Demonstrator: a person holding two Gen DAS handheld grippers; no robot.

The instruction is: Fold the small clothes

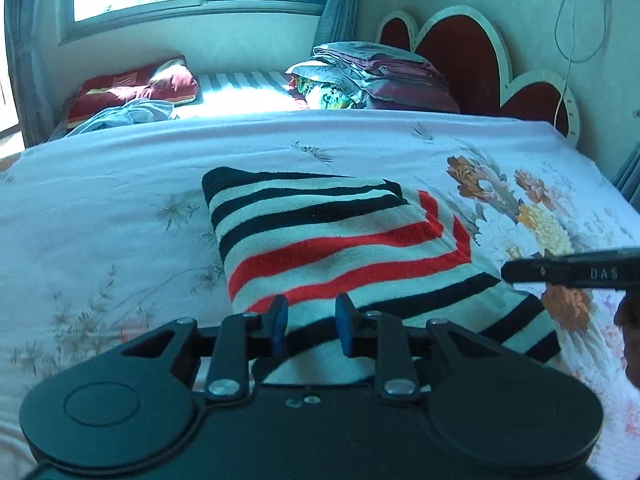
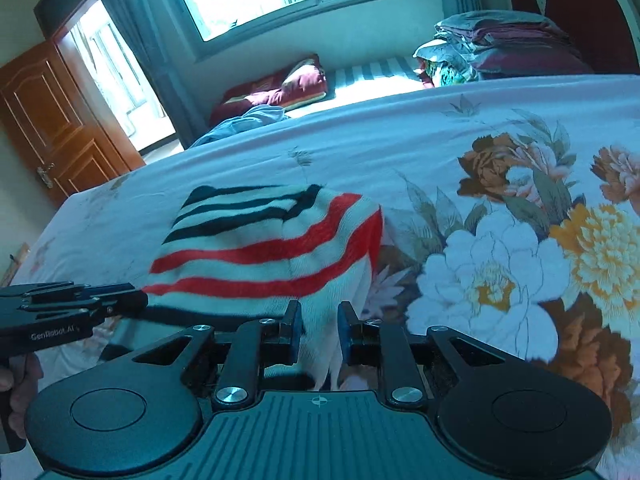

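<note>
A small knitted garment with black, red and white stripes [image 1: 320,240] lies partly folded on the floral bedspread [image 1: 120,184]. My left gripper [image 1: 311,320] is open, its blue pads over the garment's near edge, cloth between them but not pinched. My right gripper [image 2: 319,330] is open too, with the garment's [image 2: 272,248] white near edge between its pads. The right gripper shows at the right edge of the left wrist view [image 1: 572,272]. The left gripper shows at the left edge of the right wrist view [image 2: 76,304].
Folded bedding [image 1: 376,76] is stacked by the red heart-shaped headboard [image 1: 464,56]. A dark red pillow [image 1: 132,88] and a blue cloth [image 1: 128,116] lie at the far side under the window. A wooden door [image 2: 52,128] stands at the left.
</note>
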